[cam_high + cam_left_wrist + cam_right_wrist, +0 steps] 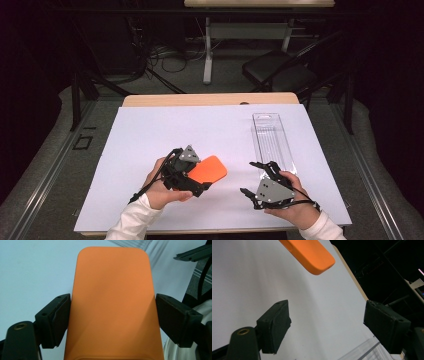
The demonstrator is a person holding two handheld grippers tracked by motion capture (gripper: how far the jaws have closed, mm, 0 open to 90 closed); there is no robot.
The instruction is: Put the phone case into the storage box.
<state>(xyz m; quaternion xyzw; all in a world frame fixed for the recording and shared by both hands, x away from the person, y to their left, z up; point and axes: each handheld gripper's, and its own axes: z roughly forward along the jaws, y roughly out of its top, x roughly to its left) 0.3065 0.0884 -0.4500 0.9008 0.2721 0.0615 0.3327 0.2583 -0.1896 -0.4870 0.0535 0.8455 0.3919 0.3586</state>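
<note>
Seen from the high view, the left gripper (pixel 196 176) holds a flat orange rounded-corner rectangular case (pixel 208 169) just above the white sheet covering the table (pixel 150 145), while the right gripper (pixel 254 177) rests beside it with its jaws spread and nothing between them. A clear plastic blister tray (pixel 270 138) lies just beyond the right gripper, near the sheet's right edge. If that hand swings outward, it could knock the light tray askew or off the sheet.

Along the left gripper view, the orange case sits between the two black pads (pixel 58 317), which press on its long edges. Smooth material clamped only by narrow edges could pivot or slide out, I judge, if the hand tilts or the squeeze eases.

From the right gripper view, the jaws stand wide apart over bare white sheet, with one rounded end of the case above them and the tray's corner at the bottom. A hasty approach might strike the case's end and twist it in the other grip.
</note>
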